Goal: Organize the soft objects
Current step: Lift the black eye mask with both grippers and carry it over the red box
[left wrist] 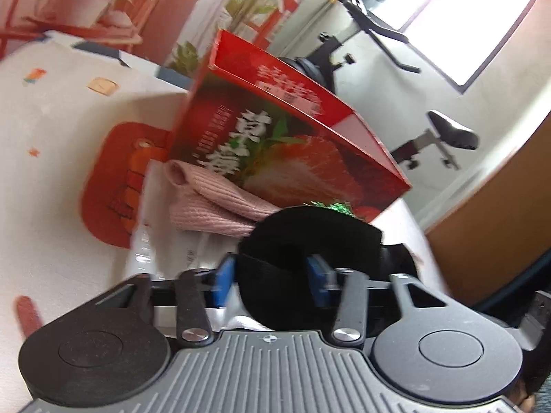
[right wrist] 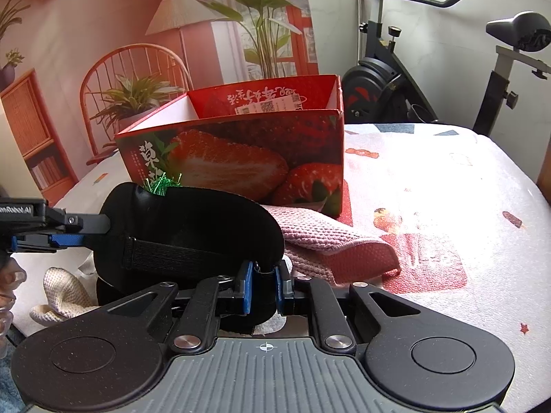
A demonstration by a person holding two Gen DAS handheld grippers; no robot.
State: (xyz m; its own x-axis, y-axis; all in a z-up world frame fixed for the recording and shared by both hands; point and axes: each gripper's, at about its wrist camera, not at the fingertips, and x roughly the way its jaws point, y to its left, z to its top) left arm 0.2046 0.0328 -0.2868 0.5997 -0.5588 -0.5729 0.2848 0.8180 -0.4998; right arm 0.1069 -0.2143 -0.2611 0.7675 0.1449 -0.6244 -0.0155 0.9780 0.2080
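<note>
- Both grippers grip one black sleep mask (right wrist: 193, 227): the right gripper (right wrist: 264, 287) is clenched on the mask's near end, its blue pads pinching the fabric.
- Left gripper (left wrist: 272, 280) clamps the mask's other end; seen from the right wrist view it reaches in from the left (right wrist: 82, 230).
- Just beyond both grippers lies a folded pink cloth (right wrist: 327, 244), partly under the mask.
- Behind the cloth stands an open red strawberry box (right wrist: 248, 158) on the patterned table cover (right wrist: 447, 206).
- Green tinsel (right wrist: 160, 184) peeks over the mask's far edge.
- Left of the right gripper lies a cream waffle cloth (right wrist: 65, 296).
</note>
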